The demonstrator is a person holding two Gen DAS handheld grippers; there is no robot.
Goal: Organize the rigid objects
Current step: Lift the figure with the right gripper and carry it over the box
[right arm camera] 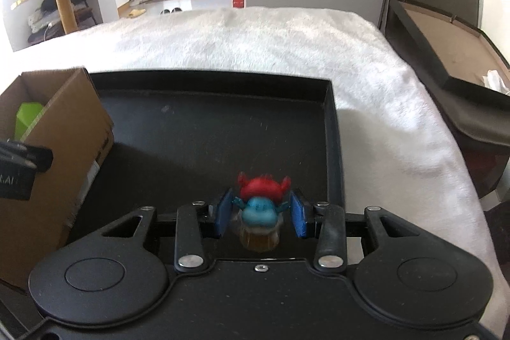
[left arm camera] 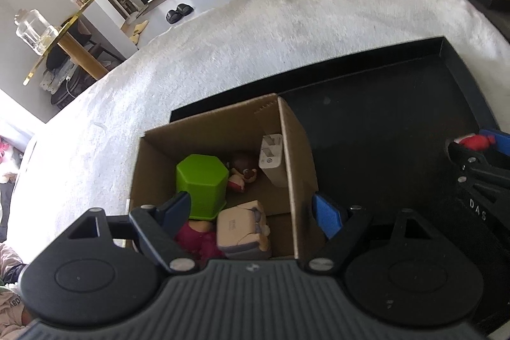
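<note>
- My right gripper [right arm camera: 259, 214]: blue pads drawn in against the sides of a small figurine [right arm camera: 259, 206], red on top, blue face, amber base. I judge it pinched; the toy is blurred, so the contact is not crisp.
- My left gripper [left arm camera: 251, 212]: jaws spread wide, nothing between them, poised over the open cardboard box [left arm camera: 288, 148].
- Box contents, already sorted as I read it: pink toy [left arm camera: 200, 239] nearest, beige block-like toy [left arm camera: 242, 228] beside it, green hexagonal cup [left arm camera: 202, 185] upside down, small brown-haired figure [left arm camera: 244, 172], white charger [left arm camera: 271, 158] leaning on the right wall.
- Black tray [right arm camera: 331, 129]: the box stands in its left part; I see no loose items on the rest of its floor.
- White fleecy blanket [right arm camera: 287, 37] beyond: nothing stray visible on it.
- Progress, my judgement: nearly done; the figurine in my right tool seems the last piece to go into the box.
</note>
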